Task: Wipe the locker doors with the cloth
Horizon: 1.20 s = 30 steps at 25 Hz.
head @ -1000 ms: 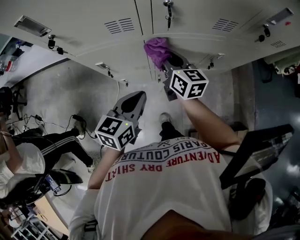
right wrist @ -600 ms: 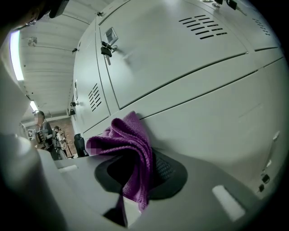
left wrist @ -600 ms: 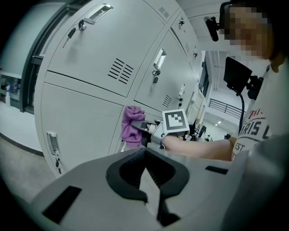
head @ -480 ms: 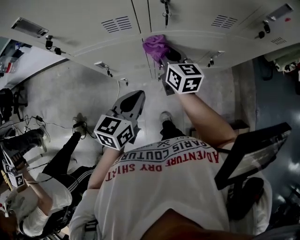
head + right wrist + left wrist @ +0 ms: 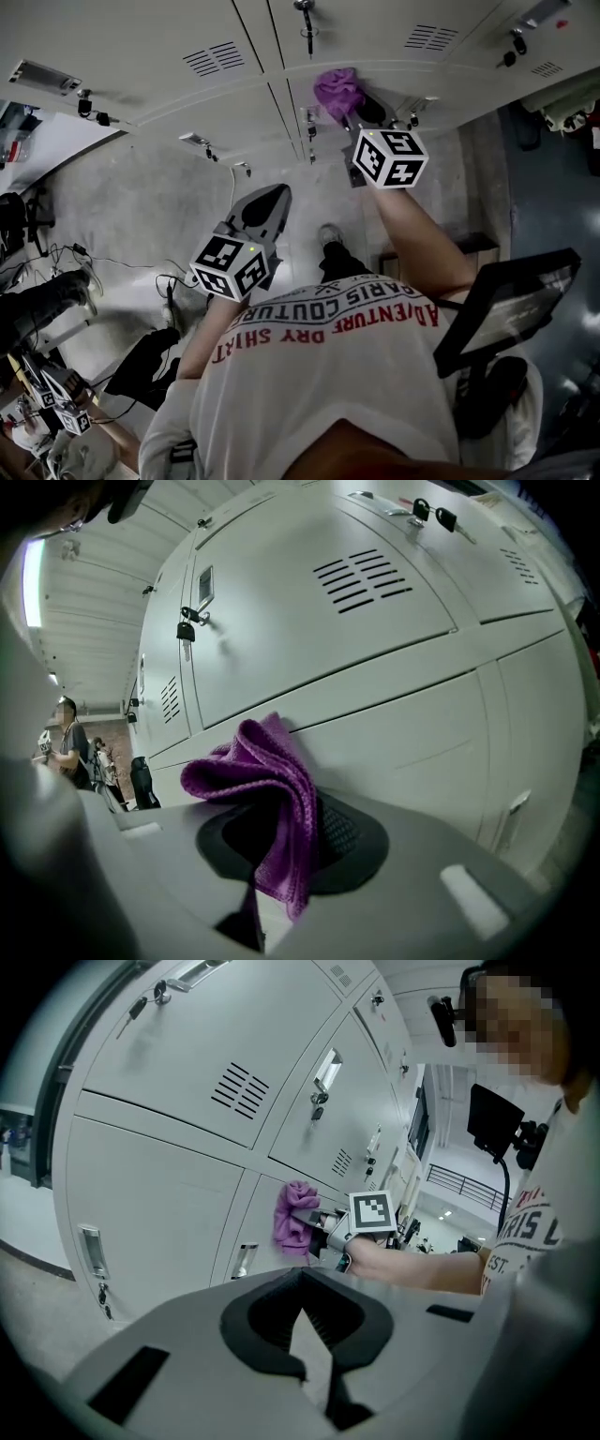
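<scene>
The right tongs are clenched on the purple cloth. They grip it by one bunched fold, so the loose bulk projects ahead of the tips and forms a soft pad. This pad lies against a lower door in the bank of locker doors, just beneath the horizontal seam that separates it from the vented door above. Gripped this way, the cloth keeps the hard tips off the painted sheet metal, so only fabric appears to meet the surface. The left tongs are closed on nothing. They are held back near the body, well apart from the doors, which leaves the wiping path unobstructed. Wiping is judged to be under way, but the frames do not show how much of the bank has been covered. The next stroke calls for even pressure across the panel. Route it clear of the keys hanging from the locks, because a loose fold could snag there.
</scene>
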Tool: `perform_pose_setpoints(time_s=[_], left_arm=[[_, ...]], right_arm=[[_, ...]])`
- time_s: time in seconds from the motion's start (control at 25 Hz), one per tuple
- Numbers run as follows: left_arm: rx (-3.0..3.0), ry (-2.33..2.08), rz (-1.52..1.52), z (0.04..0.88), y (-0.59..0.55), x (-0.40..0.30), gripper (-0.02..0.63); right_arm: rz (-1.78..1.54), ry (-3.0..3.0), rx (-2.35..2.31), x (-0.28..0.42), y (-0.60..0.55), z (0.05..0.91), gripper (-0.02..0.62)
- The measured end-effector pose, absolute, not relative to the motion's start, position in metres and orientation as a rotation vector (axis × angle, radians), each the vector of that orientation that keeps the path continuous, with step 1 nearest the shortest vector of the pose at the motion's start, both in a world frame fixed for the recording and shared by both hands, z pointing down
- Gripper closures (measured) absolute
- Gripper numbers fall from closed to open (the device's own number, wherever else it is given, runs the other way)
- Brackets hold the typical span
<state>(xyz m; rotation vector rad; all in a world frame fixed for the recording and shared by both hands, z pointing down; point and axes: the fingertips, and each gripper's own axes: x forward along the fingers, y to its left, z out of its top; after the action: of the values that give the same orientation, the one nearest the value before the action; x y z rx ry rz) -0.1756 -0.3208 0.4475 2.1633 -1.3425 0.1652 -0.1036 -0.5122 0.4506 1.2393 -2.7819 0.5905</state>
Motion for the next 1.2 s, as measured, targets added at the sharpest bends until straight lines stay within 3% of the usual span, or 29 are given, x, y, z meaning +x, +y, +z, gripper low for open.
perform_pose_setpoints(time_s=[0.76, 1.2], left_arm=[[2.185, -1.283, 0.188, 0.454, -0.325, -0.148, 0.604], [2.195, -1.274, 0.17, 0.452, -0.325, -0.143, 0.604]], right_arm=[[0.577, -2.61, 1.658, 0.057, -0.564, 0.455, 0.528], [0.608, -2.605, 1.692, 0.064, -0.559, 0.455, 0.528]])
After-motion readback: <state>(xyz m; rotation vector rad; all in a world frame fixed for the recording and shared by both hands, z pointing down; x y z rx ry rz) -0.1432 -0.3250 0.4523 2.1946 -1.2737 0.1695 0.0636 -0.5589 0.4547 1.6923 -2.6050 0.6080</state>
